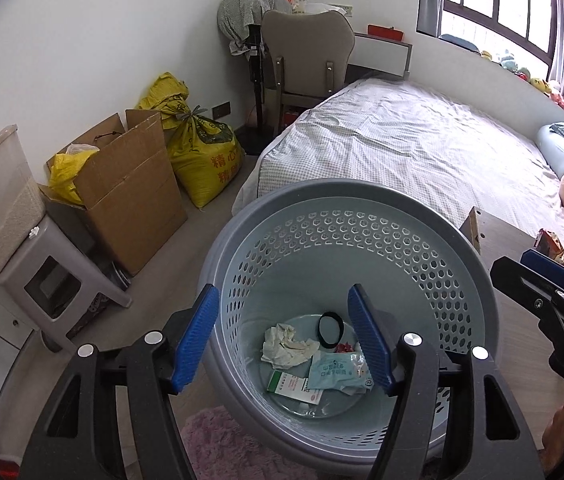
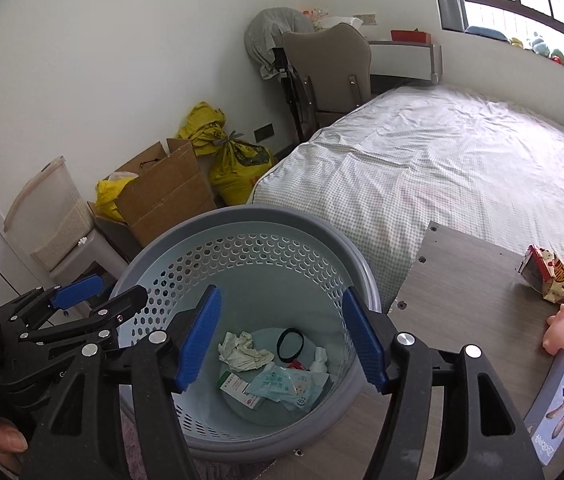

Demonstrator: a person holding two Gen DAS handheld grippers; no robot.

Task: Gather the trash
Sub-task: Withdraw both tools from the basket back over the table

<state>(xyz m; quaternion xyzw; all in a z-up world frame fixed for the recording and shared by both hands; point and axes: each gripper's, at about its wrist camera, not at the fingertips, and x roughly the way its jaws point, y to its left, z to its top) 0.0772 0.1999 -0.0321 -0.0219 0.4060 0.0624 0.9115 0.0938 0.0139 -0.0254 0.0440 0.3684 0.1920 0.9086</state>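
basket (image 1: 422, 208) grey, pale-blue perforated | claw pads (image 1: 197, 336) blue | bedsheet (image 1: 402, 140) white-grey check | sacks (image 1: 205, 152) yellow

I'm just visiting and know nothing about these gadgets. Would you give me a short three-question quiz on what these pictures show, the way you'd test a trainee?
1. True or false: the grey basket is empty.
2. What lies on the wooden table near the bed? A) a snack packet B) a shoe C) a mug
3. Fill in: neither the left hand-held gripper nor the right hand-held gripper holds anything; both stand ____.

Key:
1. False: it holds a crumpled tissue, a black ring, a small box and a wipes packet.
2. A, the snack packet.
3. Open.
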